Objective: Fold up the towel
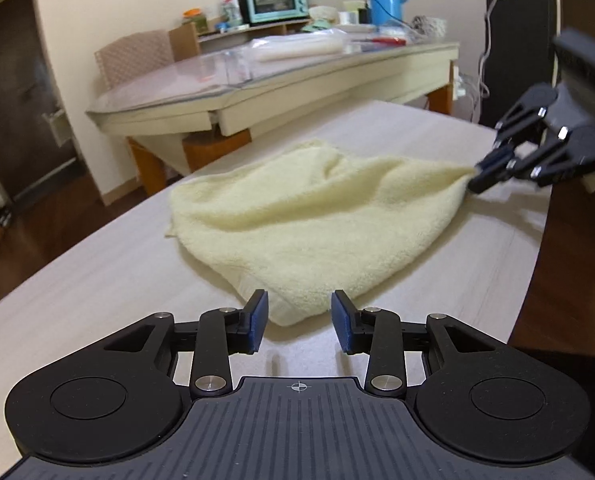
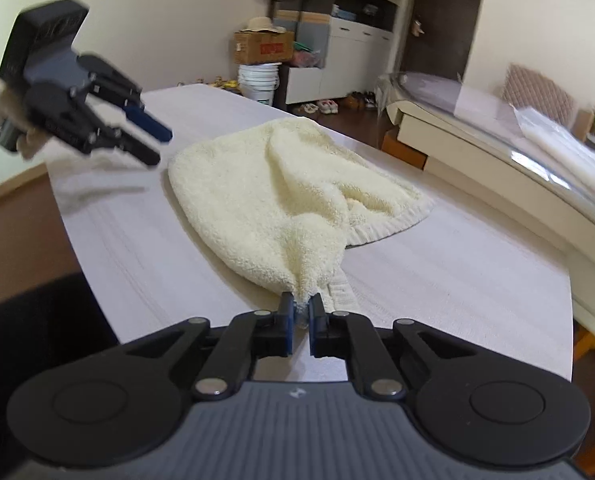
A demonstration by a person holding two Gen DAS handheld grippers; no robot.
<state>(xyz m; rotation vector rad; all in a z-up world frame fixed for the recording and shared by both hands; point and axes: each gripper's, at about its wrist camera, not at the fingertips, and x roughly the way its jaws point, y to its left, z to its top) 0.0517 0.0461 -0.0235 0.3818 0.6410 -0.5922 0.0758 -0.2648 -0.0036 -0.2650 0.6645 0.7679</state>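
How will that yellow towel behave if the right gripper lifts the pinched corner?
Likely floppy: the towel lies crumpled in soft folds, so it should drape and trail from the right gripper. Probably light and not slippery: thick terry loops, bunched between the pads. The left gripper is open.

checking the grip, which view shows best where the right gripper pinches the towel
The right wrist view: the right gripper fills the foreground, shut on a bunched corner of the towel, cloth visible between its pads. The left wrist view shows the same gripper only small and blurred at the right edge, at the towel's far tip.
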